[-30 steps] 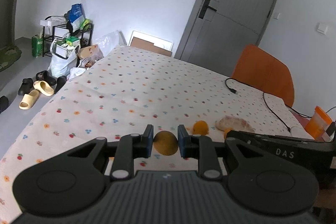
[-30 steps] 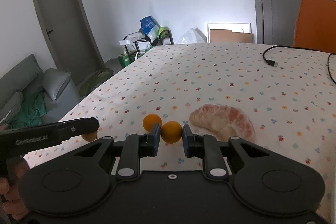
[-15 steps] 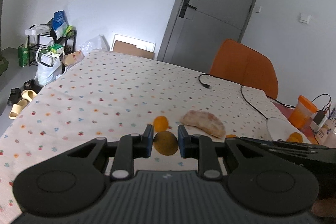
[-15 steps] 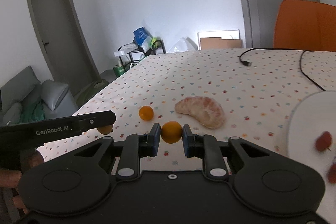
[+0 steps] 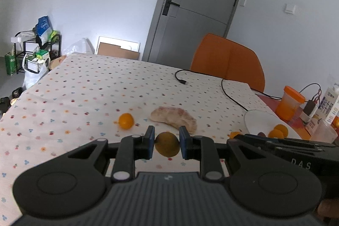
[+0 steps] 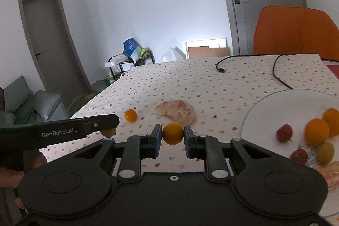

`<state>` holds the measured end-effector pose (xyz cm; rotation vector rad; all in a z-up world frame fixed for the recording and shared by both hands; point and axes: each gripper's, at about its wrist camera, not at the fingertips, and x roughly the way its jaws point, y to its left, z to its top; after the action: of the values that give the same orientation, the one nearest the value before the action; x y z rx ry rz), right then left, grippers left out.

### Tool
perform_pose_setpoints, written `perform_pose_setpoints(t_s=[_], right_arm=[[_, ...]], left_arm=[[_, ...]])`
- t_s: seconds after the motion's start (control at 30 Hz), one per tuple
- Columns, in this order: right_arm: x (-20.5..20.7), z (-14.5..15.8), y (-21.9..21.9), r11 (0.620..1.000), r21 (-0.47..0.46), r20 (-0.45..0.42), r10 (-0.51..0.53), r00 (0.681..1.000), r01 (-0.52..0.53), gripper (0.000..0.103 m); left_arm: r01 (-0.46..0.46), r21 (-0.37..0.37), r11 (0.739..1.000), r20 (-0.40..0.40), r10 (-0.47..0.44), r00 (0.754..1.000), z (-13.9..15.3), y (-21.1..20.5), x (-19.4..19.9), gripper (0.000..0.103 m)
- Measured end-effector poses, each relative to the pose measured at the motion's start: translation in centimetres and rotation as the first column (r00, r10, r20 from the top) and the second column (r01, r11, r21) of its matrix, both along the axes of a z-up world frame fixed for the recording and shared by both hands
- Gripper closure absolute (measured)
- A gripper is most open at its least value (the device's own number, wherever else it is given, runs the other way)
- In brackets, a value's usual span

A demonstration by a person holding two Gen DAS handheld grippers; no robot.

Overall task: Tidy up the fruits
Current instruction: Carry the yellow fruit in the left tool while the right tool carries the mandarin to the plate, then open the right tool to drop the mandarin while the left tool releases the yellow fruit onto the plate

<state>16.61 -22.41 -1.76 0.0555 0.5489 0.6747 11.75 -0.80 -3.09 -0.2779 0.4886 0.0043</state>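
Observation:
My left gripper is shut on a dull yellow-brown round fruit, held above the dotted tablecloth. An orange kumquat sits pinched in my right gripper, which is shut on it. One more small orange fruit lies loose on the cloth, beside a peeled pomelo segment. At the right stands a white plate with several small orange, red and yellow-green fruits on it. The right wrist view shows the left gripper at the left edge, with a yellowish fruit at its tip.
A black cable trails across the far right of the table. An orange chair stands behind it. An orange-lidded jar and small boxes crowd the right edge. A hand grips the left tool.
Both grippers have swung to the right over the table with their fruits still held. The white plate has come into view and the shoe rack has slid away to the left.

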Motion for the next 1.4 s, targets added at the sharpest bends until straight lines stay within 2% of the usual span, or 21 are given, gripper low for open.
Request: perform_pose_setpoints(t_s=[0.6, 1.03, 1.27, 1.33, 1.4], right_arm=[[-0.7, 0.5, -5.9, 0.993, 0.036, 0.023, -0.113, 0.993, 0.112, 0.082], [0.1, -0.5, -10.4, 0.974, 0.058, 0.007, -0.222, 0.975, 0.221, 0.082], [0.2, -0.9, -10.9, 0.975, 0.073, -0.005, -0.21, 0.978, 0.21, 0.082], [0.0, -1.0, -10.8, 0.978, 0.084, 0.005, -0.195, 0.981, 0.193, 0.076], [-0.2, -1.0, -11.1, 0.978, 0.084, 0.004, -0.193, 0.981, 0.192, 0.076]], left_arm=[[0.095, 0.025, 0.995, 0.0, -0.095, 0.995, 0.3, -4.7, 1.6, 0.08], [0.159, 0.042, 0.986, -0.004, -0.159, 0.987, 0.5, -8.2, 3.2, 0.08], [0.186, 0.063, 0.981, -0.008, -0.186, 0.983, 0.7, -10.0, 3.9, 0.08], [0.196, 0.068, 0.978, -0.005, -0.197, 0.98, 0.8, -10.6, 4.1, 0.08], [0.206, 0.072, 0.976, -0.003, -0.206, 0.978, 0.9, -11.1, 4.3, 0.08]])
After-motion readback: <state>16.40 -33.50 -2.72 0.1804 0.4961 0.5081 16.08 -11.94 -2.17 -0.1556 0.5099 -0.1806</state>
